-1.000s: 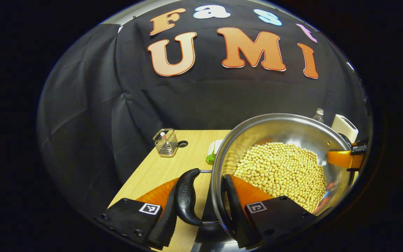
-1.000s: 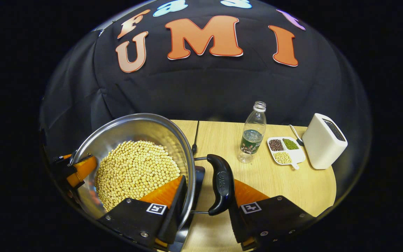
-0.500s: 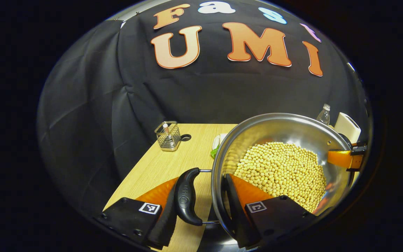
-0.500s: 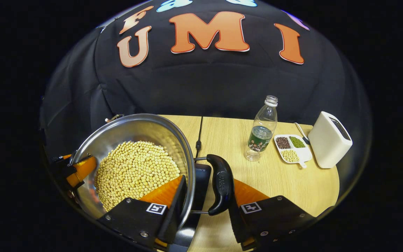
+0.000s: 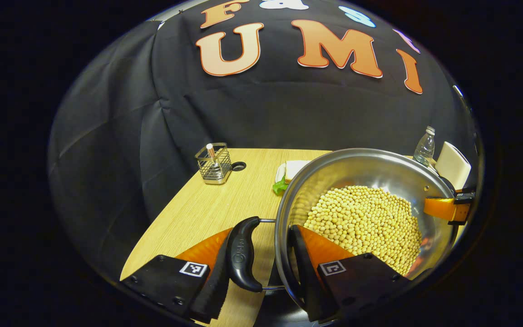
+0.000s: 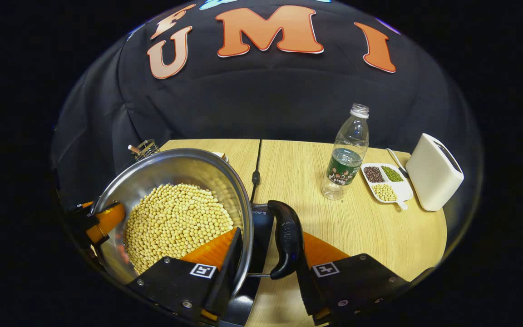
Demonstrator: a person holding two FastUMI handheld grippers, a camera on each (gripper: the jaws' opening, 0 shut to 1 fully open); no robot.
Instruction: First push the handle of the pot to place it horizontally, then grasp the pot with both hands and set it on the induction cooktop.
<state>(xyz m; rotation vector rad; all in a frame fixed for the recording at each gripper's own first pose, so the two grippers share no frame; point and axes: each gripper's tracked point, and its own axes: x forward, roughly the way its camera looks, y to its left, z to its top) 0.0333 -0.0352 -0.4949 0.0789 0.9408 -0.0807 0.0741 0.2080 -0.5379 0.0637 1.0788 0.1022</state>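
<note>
A steel pot (image 5: 370, 161) holding soybeans (image 5: 366, 222) hangs between my two grippers. In the left gripper view my left gripper (image 5: 263, 232) is shut on the pot, one finger outside the black side handle (image 5: 242, 254) and the other inside the wall. In the right gripper view my right gripper (image 6: 268, 236) grips the opposite black handle (image 6: 285, 238) and the pot (image 6: 175, 156) wall the same way. The black induction cooktop (image 6: 259, 227) lies under the pot's right edge. Each view shows the other gripper across the pot, at the far rim.
On the wooden table (image 6: 298, 181) stand a water bottle (image 6: 347, 154), a divided dish of beans (image 6: 386, 181) and a white box-shaped appliance (image 6: 434, 172). A cable (image 6: 256, 175) runs along the middle. A wire holder (image 5: 214, 163) and a white dish (image 5: 288, 172) sit at the left.
Both grippers have carried the pot along, still shut on its handles. More of the table shows beyond the pot in both views, and more of the cooktop shows under its right edge.
</note>
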